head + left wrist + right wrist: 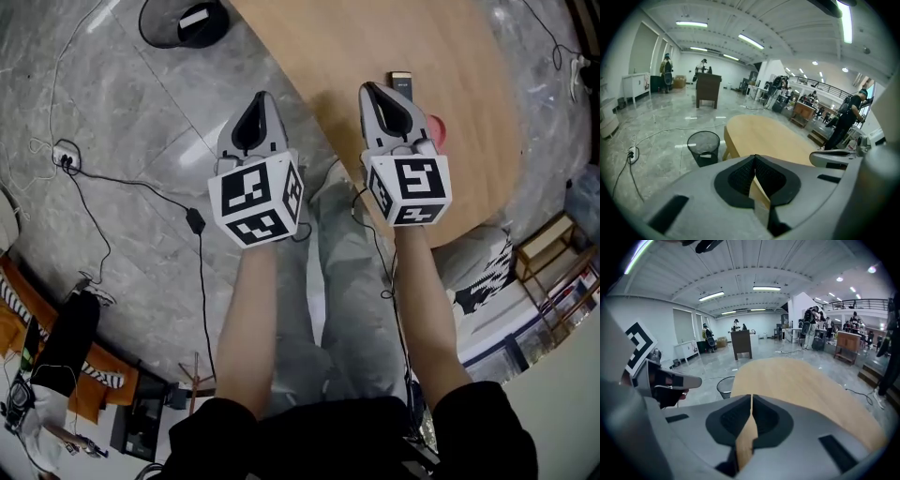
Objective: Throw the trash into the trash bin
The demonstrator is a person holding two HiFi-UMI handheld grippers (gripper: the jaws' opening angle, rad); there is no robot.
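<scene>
A black mesh trash bin (183, 21) stands on the grey floor beside the end of an oval wooden table (375, 37); it also shows in the left gripper view as the bin (704, 147) and in the right gripper view as the bin (725, 386). On the table lie a small dark and gold object (401, 82) and a pink thing (437, 125), half hidden behind my right gripper (370, 87). The right gripper (751, 396) is shut and empty over the table's near edge. My left gripper (260, 97) hangs over the floor left of the table, and this left gripper (754, 157) is shut with nothing in it.
Cables run over the marble floor to a socket (66, 157) and an adapter (195, 220). The person's legs are below the grippers. A dark wooden desk (708, 89) and several people stand far off in the hall. Clutter sits at the lower left (66, 356).
</scene>
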